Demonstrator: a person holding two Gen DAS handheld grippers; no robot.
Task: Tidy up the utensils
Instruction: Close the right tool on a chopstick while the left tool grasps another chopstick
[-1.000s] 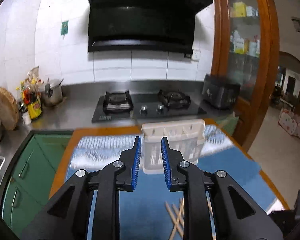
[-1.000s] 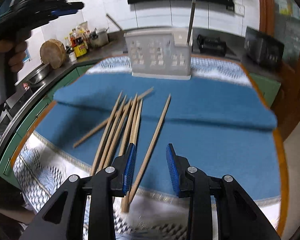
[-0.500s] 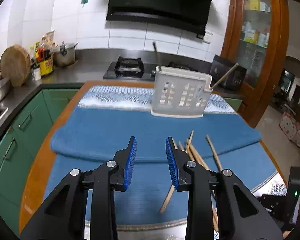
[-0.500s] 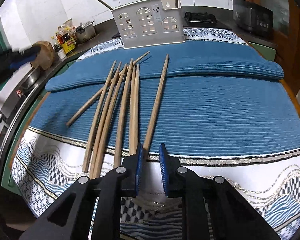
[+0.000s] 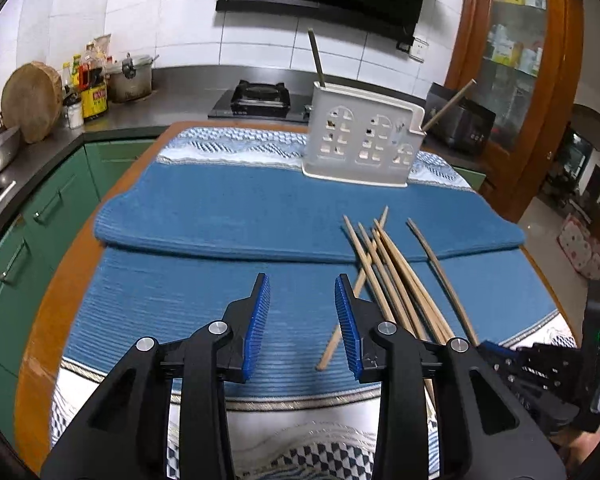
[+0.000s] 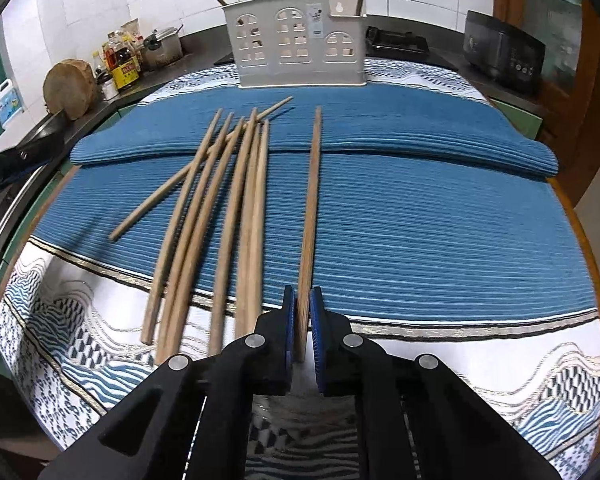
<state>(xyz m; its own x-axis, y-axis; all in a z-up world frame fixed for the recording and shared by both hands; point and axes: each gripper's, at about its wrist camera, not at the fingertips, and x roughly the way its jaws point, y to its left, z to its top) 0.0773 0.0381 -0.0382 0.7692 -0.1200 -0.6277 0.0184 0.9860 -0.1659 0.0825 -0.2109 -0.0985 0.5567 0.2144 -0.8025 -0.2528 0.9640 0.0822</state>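
Note:
Several wooden chopsticks [image 6: 220, 200] lie fanned on the blue cloth [image 6: 420, 220]. My right gripper [image 6: 302, 320] is shut on the near end of one separate chopstick [image 6: 312, 200], which lies to the right of the pile. A white utensil holder [image 6: 300, 44] stands at the cloth's far edge with two sticks in it. In the left wrist view my left gripper [image 5: 302, 312] is open and empty, above the cloth to the left of the chopsticks [image 5: 396, 276]; the holder [image 5: 360, 140] stands beyond it.
A patterned tablecloth [image 6: 480, 360] covers the near table edge. A counter on the left holds a wooden block [image 5: 30, 100], bottles [image 5: 88, 88] and a pot [image 5: 132, 78]. A stove [image 5: 260, 98] and a black appliance [image 5: 460, 124] sit behind the table.
My right gripper closed onto the end of the separate chopstick. My left gripper came down and back from near the holder and is now low over the near cloth.

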